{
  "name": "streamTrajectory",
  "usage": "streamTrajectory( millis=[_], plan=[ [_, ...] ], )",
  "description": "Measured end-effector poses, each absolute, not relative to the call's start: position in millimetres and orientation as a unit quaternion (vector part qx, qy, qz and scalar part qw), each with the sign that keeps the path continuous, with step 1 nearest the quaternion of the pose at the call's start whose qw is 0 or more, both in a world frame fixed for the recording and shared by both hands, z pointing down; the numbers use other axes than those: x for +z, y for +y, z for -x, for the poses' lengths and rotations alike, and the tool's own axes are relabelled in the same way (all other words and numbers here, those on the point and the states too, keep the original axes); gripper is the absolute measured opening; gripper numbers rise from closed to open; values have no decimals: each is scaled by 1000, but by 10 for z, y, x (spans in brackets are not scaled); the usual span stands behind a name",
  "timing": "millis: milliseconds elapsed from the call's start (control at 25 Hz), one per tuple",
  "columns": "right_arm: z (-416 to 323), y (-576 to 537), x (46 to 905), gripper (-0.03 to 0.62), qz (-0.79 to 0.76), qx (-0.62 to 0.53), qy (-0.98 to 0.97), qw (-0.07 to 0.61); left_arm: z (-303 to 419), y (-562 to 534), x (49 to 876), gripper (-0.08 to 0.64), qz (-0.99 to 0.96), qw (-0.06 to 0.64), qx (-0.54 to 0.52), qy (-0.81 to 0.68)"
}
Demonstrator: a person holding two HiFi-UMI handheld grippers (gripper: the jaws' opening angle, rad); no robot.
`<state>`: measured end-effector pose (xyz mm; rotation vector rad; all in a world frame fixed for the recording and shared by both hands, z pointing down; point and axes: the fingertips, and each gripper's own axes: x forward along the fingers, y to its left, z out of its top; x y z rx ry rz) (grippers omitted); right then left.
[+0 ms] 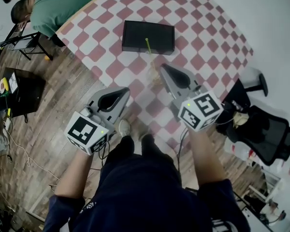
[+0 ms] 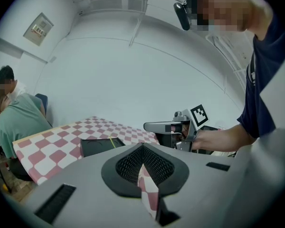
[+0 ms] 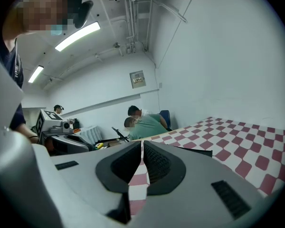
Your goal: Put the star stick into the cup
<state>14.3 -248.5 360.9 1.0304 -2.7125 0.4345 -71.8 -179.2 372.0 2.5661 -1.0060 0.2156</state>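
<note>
left gripper (image 1: 126,90) and right gripper (image 1: 162,67) both hang clenched and empty at the near edge of the checkered table (image 1: 205,37), well short of the yellow-green stick (image 1: 147,45) lying on the black tray (image 1: 134,35).

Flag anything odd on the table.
Nothing looks spilled or damaged. The stick lies on the black tray, its near end at the tray's edge. The left gripper and right gripper are empty, fingers together.
</note>
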Motion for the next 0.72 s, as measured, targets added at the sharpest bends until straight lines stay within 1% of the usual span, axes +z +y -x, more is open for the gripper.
streamTrajectory(
  millis=[360,720],
  plan=[
    [-285,-2073,3255,25,-352,133,-923,87,620,-1562,3416,31,-918,162,72,-355],
    [-446,-1675,3199,25,-357,145,-919,80,560,-1342,3271,31,-918,157,78,-356]
  ],
)
